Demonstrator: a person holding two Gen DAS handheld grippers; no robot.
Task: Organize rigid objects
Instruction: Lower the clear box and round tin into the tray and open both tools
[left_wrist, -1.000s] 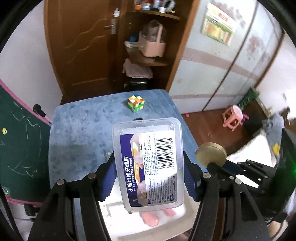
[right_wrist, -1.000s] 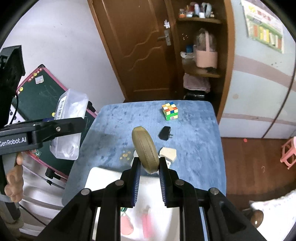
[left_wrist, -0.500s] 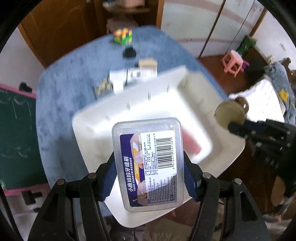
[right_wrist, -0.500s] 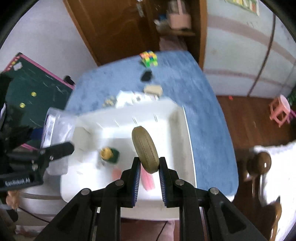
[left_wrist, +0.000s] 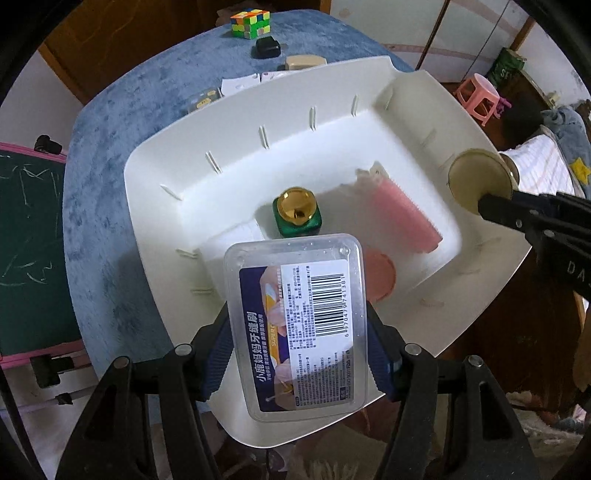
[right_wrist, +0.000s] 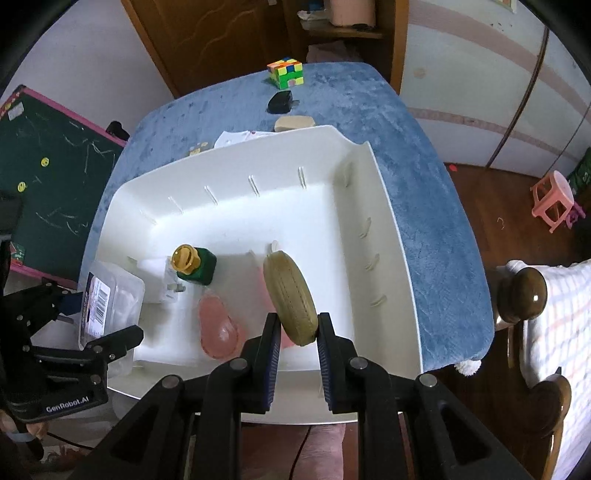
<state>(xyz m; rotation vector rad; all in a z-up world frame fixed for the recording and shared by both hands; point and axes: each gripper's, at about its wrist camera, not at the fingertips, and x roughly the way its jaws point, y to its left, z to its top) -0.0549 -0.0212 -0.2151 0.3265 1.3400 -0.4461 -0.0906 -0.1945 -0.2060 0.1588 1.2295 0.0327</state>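
Box (left_wrist: 299, 325) in left claw (left_wrist: 297, 350), disc (right_wrist: 290, 297) in right claw (right_wrist: 295, 345).

My table (right_wrist: 424, 206) wears a mottled blue plush cover. Past its far edge stands a brown wooden door (right_wrist: 207, 33), with a wooden shelf unit (right_wrist: 351, 33) beside it. To the right of that runs a pale wall (right_wrist: 480, 74) with faded pinkish bands. Off the table's left edge leans a green chalkboard (right_wrist: 48, 162) with a pink frame, scribbled with chalk. The floor (right_wrist: 491, 206) is dark reddish wood, and a small pink plastic stool (right_wrist: 554, 201) sits on it, well off the table's right edge. Near the right corner closest to me I see a dark rounded wooden post (right_wrist: 522, 293) against checked white bedding (right_wrist: 554, 332).
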